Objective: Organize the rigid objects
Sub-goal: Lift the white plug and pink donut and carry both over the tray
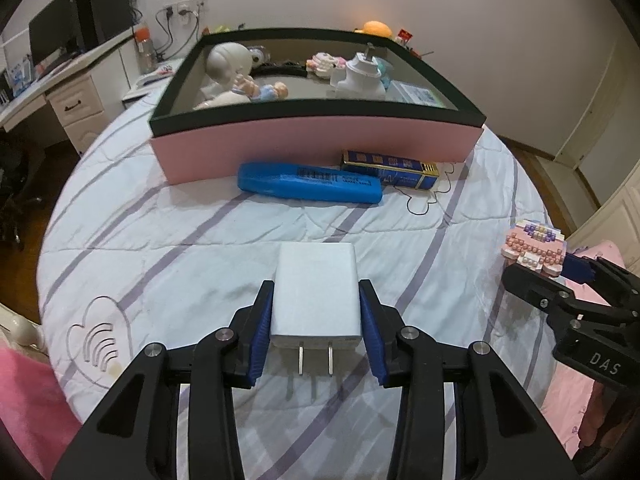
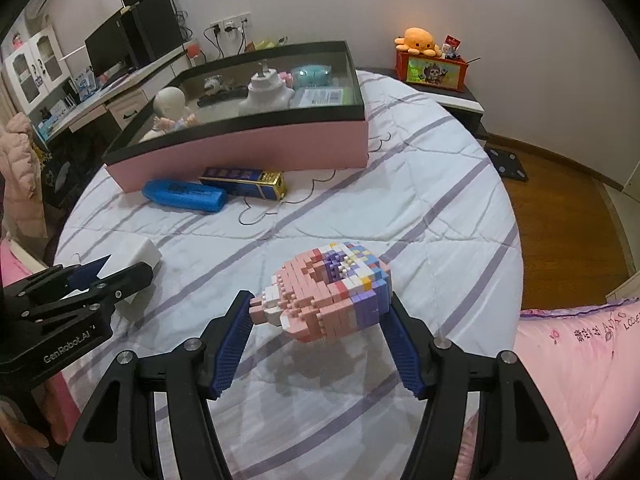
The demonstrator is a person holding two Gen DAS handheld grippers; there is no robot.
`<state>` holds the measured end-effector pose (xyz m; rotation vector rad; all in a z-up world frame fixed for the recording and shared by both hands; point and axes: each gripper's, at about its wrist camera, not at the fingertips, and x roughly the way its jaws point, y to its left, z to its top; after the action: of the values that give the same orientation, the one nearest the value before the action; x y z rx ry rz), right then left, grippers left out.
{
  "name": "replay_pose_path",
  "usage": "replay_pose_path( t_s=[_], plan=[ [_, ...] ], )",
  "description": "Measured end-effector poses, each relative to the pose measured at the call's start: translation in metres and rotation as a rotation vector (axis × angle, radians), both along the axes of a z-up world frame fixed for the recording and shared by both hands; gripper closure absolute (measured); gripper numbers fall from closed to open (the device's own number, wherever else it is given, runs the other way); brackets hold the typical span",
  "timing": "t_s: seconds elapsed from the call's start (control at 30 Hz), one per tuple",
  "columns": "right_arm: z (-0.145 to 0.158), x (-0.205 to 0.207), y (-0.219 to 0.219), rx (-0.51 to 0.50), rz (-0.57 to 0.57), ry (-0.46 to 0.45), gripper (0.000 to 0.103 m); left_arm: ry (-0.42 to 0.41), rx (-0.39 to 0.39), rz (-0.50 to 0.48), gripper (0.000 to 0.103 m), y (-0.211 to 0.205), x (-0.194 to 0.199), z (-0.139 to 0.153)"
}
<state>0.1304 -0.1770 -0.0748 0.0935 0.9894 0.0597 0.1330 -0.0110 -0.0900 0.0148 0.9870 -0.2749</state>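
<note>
Left wrist: the left claw clamps a white charger above open quilted bed; a pink box beyond holds figurines.

Right wrist: the right claw grips a brick model near the bed's right edge, the box well ahead.

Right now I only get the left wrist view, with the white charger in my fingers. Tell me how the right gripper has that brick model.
Observer: The right gripper's fingers press both sides of the pink brick model, which hangs above the quilt with its shadow below.
Operator: Check the space right of the pink box.
Observer: A red box with an orange octopus plush on top stands on a bedside table there.
Operator: Report the floor past the quilt's right edge.
Observer: A black plate with bolts lies on the wooden floor.
</note>
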Motion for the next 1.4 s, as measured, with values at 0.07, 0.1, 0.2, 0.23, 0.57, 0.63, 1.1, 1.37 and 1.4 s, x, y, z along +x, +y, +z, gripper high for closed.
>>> replay_pose_path(
  t_s=[0.07,0.1,0.2,0.23,0.57,0.63,1.1,1.37,1.4],
  plan=[
    [0.006,-0.005,0.002,-0.002,-0.001,-0.017,0.038,-0.010,-0.002,0.006,0.062,0.003,-0.003,0.004],
    [0.009,-0.007,0.002,-0.003,-0.002,-0.025,0.038,-0.016,-0.003,0.008,0.062,0.005,-0.005,0.006],
    [0.020,-0.015,0.004,-0.002,-0.004,-0.055,0.038,-0.034,-0.008,0.012,0.062,0.009,-0.010,0.013],
    [0.024,-0.018,0.004,-0.003,-0.006,-0.065,0.038,-0.037,-0.011,0.014,0.062,0.011,-0.011,0.015],
    [0.065,-0.046,0.015,0.049,0.021,-0.186,0.038,-0.158,-0.034,0.049,0.062,0.026,-0.035,0.057],
    [0.076,-0.051,0.017,0.065,0.037,-0.221,0.038,-0.194,-0.033,0.067,0.062,0.030,-0.040,0.069],
    [0.117,-0.077,0.028,0.070,0.078,-0.382,0.038,-0.371,-0.023,0.108,0.062,0.040,-0.071,0.122],
    [0.115,-0.082,0.028,0.079,0.076,-0.384,0.038,-0.369,-0.023,0.091,0.062,0.034,-0.077,0.122],
    [0.114,-0.081,0.028,0.080,0.075,-0.382,0.038,-0.368,-0.022,0.089,0.062,0.034,-0.076,0.122]
  ],
)
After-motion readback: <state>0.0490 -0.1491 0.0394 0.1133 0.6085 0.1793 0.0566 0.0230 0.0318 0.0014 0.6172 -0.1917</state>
